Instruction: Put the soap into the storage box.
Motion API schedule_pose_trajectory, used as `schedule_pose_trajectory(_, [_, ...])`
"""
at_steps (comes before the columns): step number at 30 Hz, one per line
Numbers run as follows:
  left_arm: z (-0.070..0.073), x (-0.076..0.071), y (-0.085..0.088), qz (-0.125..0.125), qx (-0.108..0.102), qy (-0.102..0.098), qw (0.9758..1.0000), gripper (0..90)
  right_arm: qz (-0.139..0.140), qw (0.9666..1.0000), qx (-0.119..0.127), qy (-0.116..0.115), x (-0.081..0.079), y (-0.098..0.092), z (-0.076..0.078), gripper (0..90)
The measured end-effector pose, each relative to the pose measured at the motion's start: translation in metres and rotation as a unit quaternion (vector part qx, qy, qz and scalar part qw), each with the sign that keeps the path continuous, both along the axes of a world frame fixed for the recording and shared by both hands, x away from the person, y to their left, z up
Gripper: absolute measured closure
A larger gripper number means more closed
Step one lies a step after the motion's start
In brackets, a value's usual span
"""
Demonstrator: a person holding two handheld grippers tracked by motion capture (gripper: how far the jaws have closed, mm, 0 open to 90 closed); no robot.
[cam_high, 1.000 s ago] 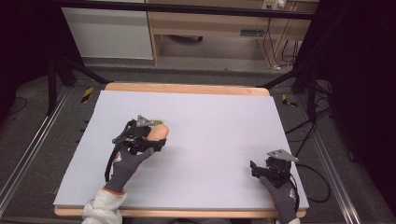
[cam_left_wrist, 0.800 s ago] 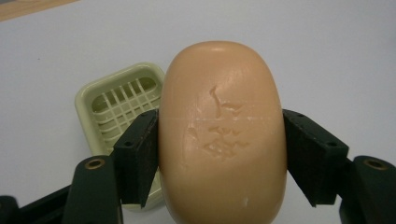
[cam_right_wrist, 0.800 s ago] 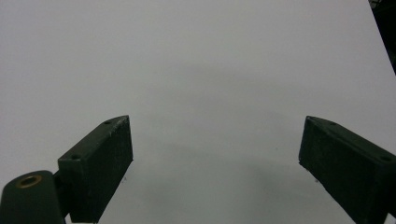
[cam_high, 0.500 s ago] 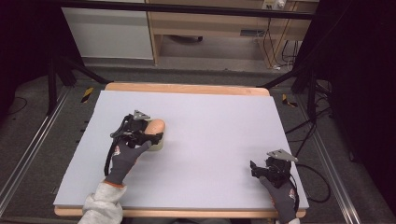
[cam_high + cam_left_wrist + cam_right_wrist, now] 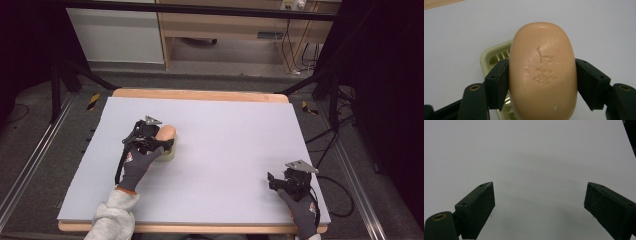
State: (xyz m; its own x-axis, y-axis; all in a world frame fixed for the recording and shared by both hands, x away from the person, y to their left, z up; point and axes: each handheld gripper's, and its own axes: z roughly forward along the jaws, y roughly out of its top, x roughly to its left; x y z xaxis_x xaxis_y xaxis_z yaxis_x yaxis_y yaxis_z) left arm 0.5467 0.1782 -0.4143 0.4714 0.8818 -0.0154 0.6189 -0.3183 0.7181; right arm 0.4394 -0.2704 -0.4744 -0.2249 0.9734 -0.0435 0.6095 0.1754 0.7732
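Clamping the soap (image 5: 542,72) over the dish (image 5: 495,53) near the bench's left edge; my left jaws could slip on it. Right jaws apart, idle.

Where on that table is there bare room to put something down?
Between the soap with its dish and the right claw, the mat lies bare, as does its far half. The only crowding is around the left claw.
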Motion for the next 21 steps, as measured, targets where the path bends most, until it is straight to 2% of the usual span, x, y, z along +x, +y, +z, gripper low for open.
schedule_pose_trajectory(10, [-0.006, 0.005, 0.008, 0.015, -0.010, 0.000, 0.9998, 31.9, 0.006, 1.0000, 0.000, -0.001, 0.000, 0.001, 0.000, 10.0])
schedule_pose_trajectory(21, [-0.014, 0.009, 0.011, 0.016, -0.006, 0.007, 0.9998, 31.8, 0.003, 1.0000, 0.000, 0.001, 0.001, 0.001, 0.000, 10.0])
